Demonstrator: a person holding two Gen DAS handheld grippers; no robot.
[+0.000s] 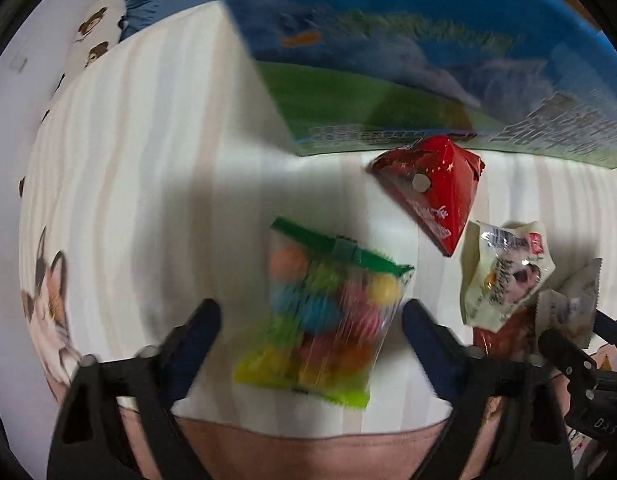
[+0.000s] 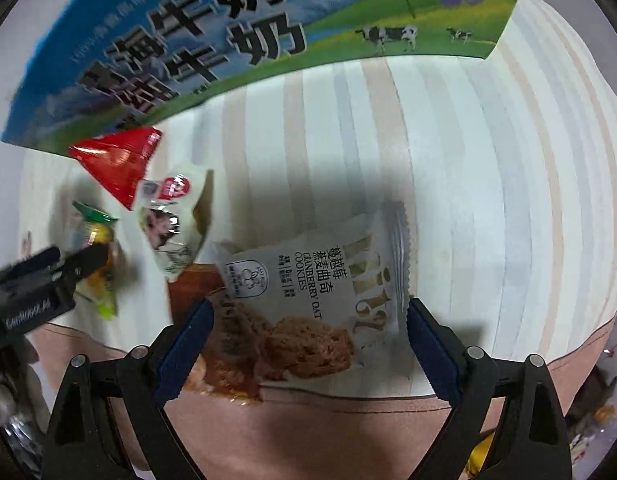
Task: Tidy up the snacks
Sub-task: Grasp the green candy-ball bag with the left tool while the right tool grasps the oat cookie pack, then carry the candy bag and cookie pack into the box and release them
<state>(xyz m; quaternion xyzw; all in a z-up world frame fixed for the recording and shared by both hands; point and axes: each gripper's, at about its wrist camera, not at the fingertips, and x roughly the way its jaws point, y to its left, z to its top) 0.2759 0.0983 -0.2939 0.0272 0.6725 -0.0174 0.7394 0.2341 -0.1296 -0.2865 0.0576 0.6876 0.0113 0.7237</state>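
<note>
A clear bag of coloured candies with a green top lies flat on the striped cloth. My left gripper points down over it, one finger on each side of the bag; a gap shows at the left finger, so it is open. A grey cranberry oat cookie packet lies between the fingers of my right gripper. Its side edges come right up to the blue pads, and the packet is not squeezed. From the right wrist view the left gripper shows beside the candy bag.
A big blue and green milk carton box stands at the far side of the cloth. A red triangular packet and a white snack packet lie between the two grippers. A brown packet lies partly under the cookie packet. A pink border runs along the near edge.
</note>
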